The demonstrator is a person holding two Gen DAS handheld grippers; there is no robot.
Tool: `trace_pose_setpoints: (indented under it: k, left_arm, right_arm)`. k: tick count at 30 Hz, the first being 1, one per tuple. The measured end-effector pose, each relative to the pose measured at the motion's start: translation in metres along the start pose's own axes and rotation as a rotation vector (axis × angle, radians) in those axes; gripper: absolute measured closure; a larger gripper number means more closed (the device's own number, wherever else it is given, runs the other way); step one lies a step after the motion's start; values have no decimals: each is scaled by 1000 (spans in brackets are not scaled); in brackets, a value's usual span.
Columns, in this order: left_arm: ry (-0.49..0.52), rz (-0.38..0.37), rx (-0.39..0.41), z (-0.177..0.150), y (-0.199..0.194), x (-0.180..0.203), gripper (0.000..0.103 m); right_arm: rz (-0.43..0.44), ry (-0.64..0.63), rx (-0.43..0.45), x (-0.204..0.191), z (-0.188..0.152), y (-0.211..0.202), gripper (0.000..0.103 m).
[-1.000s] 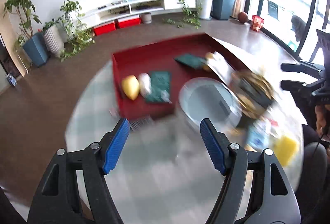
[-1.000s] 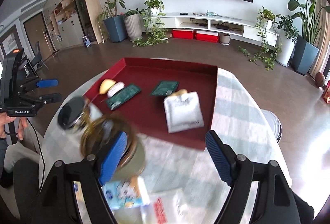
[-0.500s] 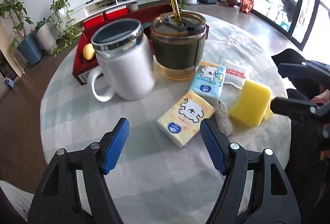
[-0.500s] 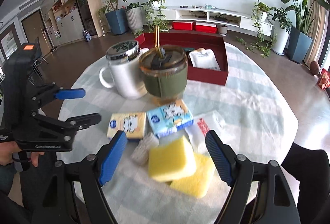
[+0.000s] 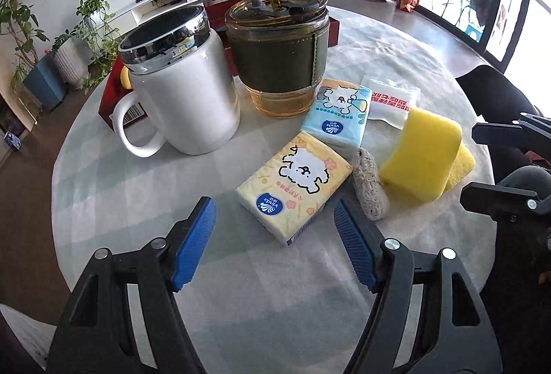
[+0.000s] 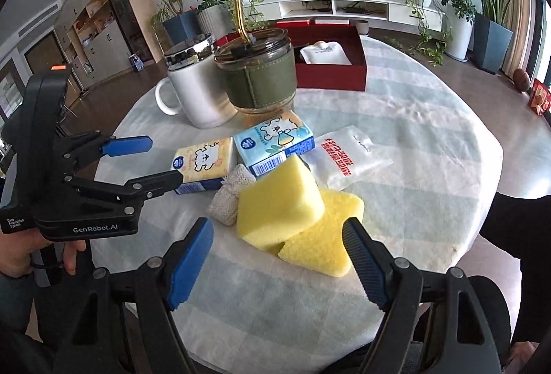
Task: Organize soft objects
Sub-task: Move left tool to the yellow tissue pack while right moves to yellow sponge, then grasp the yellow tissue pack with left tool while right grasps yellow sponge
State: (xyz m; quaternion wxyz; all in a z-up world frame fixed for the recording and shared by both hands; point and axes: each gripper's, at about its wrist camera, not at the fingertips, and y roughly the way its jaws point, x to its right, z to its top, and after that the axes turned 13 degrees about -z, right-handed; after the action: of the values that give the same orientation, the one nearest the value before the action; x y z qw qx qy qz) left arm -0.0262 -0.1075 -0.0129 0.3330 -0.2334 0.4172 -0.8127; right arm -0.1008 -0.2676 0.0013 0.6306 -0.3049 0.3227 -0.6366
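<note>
Left wrist view: the left gripper (image 5: 275, 239) is seen above the desk (image 5: 137, 195), jaws wide and empty.
Yellow pack: a tissue pack (image 5: 296, 183) is seen lying flat just ahead of the left gripper, between the lines of its fingers but not touched.
Blue pack: a second pack (image 5: 335, 117) is laid beyond the yellow one, against the base of the tumbler (image 5: 279, 53).
Cloth roll: a grey roll (image 5: 370, 189) is wedged between the yellow pack and the sponges.
Sponges: one block (image 6: 279, 205) is propped on a flatter one (image 6: 323, 239).
Sachet: a white pouch (image 6: 347, 160) is laid beside the blue pack.
Mug: a white mug (image 5: 182, 88) is stood left of the tumbler.
Tray: a red tray (image 6: 330, 64) is set behind the cups.
Right gripper: the right gripper (image 6: 279, 263) is held wide and empty just before the sponges.
</note>
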Motion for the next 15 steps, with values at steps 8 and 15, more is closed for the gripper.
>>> trace_pose_setpoints:
  k: [8, 15]
  left_arm:
    - [39, -1, -8, 4, 8, -3, 33]
    - [30, -20, -20, 7, 18, -13, 31]
  right_arm:
    - [-2, -31, -13, -11, 7, 13, 23]
    - [-10, -45, -46, -15, 11, 28, 23]
